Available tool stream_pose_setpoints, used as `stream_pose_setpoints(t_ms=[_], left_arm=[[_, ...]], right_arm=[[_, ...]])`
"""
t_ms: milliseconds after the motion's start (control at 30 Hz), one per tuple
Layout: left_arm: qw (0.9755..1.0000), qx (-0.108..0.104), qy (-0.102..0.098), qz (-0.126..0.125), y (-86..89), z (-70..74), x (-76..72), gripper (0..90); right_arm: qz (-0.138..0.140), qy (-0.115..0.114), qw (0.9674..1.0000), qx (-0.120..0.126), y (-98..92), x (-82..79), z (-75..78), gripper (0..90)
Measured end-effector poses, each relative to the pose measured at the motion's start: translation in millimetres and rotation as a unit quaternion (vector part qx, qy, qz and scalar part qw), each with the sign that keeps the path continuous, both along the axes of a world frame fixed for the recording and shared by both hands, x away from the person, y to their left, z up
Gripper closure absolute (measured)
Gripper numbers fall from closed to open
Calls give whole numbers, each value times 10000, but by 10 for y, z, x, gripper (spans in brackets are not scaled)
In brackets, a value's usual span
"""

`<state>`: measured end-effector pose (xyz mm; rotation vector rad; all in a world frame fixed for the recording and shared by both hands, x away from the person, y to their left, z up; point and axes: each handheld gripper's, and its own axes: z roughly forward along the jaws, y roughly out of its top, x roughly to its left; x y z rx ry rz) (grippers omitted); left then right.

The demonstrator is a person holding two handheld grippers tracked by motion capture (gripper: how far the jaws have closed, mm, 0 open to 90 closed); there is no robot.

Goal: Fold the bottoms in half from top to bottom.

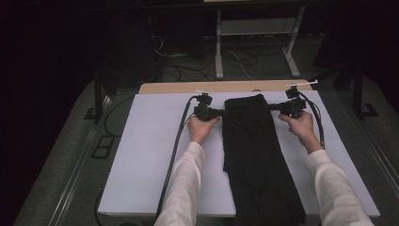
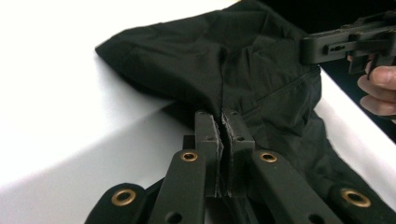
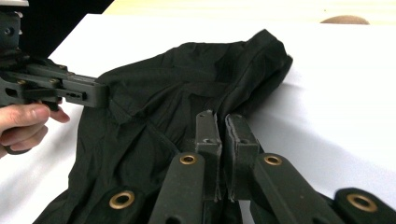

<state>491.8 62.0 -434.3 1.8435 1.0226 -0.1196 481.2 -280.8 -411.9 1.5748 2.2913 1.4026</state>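
A long black garment (image 1: 254, 141) lies lengthwise down the middle of the white board (image 1: 150, 160), and its near end hangs over the front edge. My left gripper (image 1: 224, 113) is at the garment's far left edge, with its jaws shut on a fold of the black cloth (image 2: 210, 60). My right gripper (image 1: 271, 107) is at the opposite far right edge, likewise shut on the cloth (image 3: 187, 74). In the left gripper view, the closed jaws (image 2: 223, 116) pinch the fabric and the right gripper (image 2: 310, 49) faces it. The right gripper view shows its closed jaws (image 3: 222, 119) and the left gripper (image 3: 98, 93).
The white board rests on a wooden table whose far strip (image 1: 188, 87) shows. Behind it on the floor are a metal stand (image 1: 219, 52) and loose cables (image 1: 188, 68). A black cable (image 1: 176, 146) trails from the left gripper across the board.
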Motion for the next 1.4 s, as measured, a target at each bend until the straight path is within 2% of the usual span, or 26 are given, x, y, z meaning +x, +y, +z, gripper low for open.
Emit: stream_pose_setpoints(t_ms=[233,767,833,1000,1167,1400], left_arm=[[9999,-54,-106,-14,57,131,-81,855],[9997,-89,-210,-21,8,329,-185,855],[9997,-162,-193,-42,10,362,-209,855],[9994,-136,-281,-143,-45,438,-296,855],[9989,-183,-369,-213,-72,487,-385,855],[9981,-401,-414,-216,-7,475,-482,855]], right_arm=[[-6,-138,9999,-23,9,-100,112,841],[-83,-238,9997,27,-62,-210,252,841],[-100,-260,9996,73,-78,-246,272,841],[-118,-332,9992,195,-107,-362,313,841],[-147,-390,9989,199,-139,-476,355,841],[-165,-490,9984,244,-181,-586,330,840]])
